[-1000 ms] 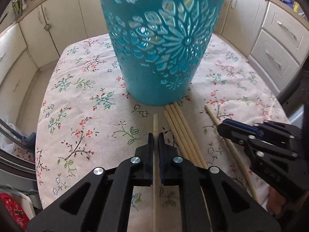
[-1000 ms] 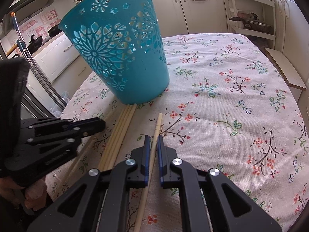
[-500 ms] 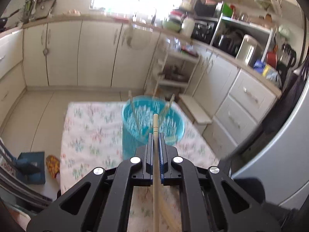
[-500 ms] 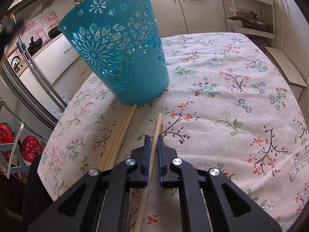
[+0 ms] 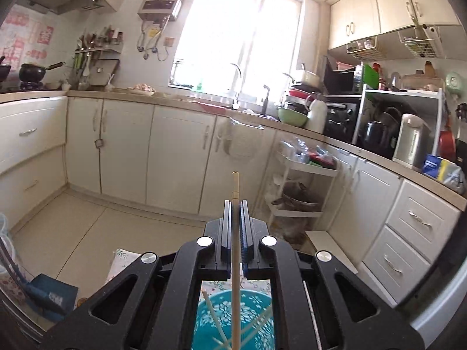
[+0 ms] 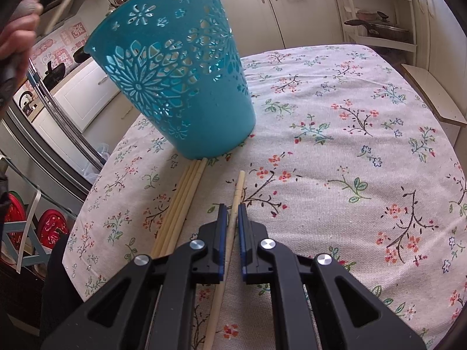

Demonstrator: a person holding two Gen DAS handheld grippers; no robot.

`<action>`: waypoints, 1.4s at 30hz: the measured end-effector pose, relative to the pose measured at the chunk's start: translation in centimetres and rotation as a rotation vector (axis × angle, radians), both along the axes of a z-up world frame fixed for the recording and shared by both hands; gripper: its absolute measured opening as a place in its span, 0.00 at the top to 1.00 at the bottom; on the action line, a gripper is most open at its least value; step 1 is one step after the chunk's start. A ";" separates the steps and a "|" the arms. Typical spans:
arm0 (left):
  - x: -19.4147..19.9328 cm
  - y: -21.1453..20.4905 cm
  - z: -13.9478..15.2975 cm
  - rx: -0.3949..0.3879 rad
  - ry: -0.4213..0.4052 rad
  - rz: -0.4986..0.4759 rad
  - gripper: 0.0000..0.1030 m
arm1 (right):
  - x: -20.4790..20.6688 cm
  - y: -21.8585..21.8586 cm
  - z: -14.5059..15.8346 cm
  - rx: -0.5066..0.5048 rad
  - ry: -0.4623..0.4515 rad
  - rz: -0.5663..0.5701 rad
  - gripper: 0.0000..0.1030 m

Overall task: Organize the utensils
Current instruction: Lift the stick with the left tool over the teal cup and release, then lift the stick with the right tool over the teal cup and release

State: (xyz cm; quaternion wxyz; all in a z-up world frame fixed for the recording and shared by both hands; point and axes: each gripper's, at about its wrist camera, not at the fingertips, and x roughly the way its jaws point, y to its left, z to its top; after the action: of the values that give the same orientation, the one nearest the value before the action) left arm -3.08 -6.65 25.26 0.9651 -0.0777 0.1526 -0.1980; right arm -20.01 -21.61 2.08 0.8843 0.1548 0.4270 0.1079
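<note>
My left gripper [image 5: 235,204] is shut on a wooden chopstick [image 5: 235,242] and holds it upright high above the teal cut-out basket [image 5: 233,320], which holds a few chopsticks. In the right wrist view the basket [image 6: 175,87] stands on the floral tablecloth [image 6: 335,145]. My right gripper [image 6: 230,208] is low over the cloth, its jaws narrowly apart around a single chopstick [image 6: 238,188] lying there, not clamped. A bundle of chopsticks [image 6: 182,201] lies to its left, tips against the basket's base. The raised chopstick and hand show at top left [image 6: 62,3].
Kitchen cabinets [image 5: 175,151], a white shelf cart [image 5: 300,186] and a drawer unit [image 5: 414,233] surround the table. A small bench [image 6: 432,93] stands past the table's right edge. A fridge handle [image 6: 58,125] is at the left.
My left gripper has lifted its chopstick from the table to high above the basket and tilted up toward the kitchen. The right gripper has stayed in place around its chopstick.
</note>
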 end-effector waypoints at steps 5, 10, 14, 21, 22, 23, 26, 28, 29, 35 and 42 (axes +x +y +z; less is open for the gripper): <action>2.0 -1.3 -3.7 0.024 0.045 0.029 0.95 | 0.0 -0.2 -0.1 0.018 0.003 -0.002 0.92; 2.4 -0.9 -6.3 0.028 0.083 0.030 0.95 | 0.0 -0.3 -0.2 0.029 0.005 -0.003 0.92; 2.2 -0.6 -6.6 0.053 0.094 0.024 0.95 | -0.1 -0.3 -0.2 0.024 0.003 -0.003 0.92; 0.1 0.4 -7.2 0.125 0.130 -0.008 0.88 | -0.2 -0.3 -0.2 0.025 0.003 -0.002 0.92; -0.5 1.1 -7.4 0.132 0.135 -0.001 0.80 | -0.2 -0.3 -0.1 0.028 0.003 -0.001 0.92; -1.2 1.8 -7.7 0.135 0.141 0.011 0.75 | -0.2 -0.4 -0.1 0.035 0.002 0.002 0.90; -3.3 4.8 -9.3 0.125 0.163 0.074 0.50 | -0.2 -0.3 0.0 0.028 -0.003 0.018 0.85; -4.1 6.6 -10.9 0.118 0.204 0.109 0.44 | -0.4 0.2 0.2 -0.006 -0.009 0.026 0.83; -4.4 7.7 -12.3 0.114 0.247 0.125 0.43 | -0.4 0.5 0.3 -0.023 -0.012 0.027 0.82; -4.4 10.0 -19.6 0.143 0.446 0.172 0.42 | -0.3 2.0 0.6 -0.165 -0.024 0.018 0.90; -3.9 8.4 -22.9 0.231 0.515 0.138 0.33 | -0.5 1.7 0.7 -0.204 0.006 0.016 0.94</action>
State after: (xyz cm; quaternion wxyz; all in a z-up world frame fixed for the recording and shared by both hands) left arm -6.96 1.74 2.36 0.9082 -0.0250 0.4086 -0.0872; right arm -20.55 -19.89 2.75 0.8933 0.0612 0.4398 0.0704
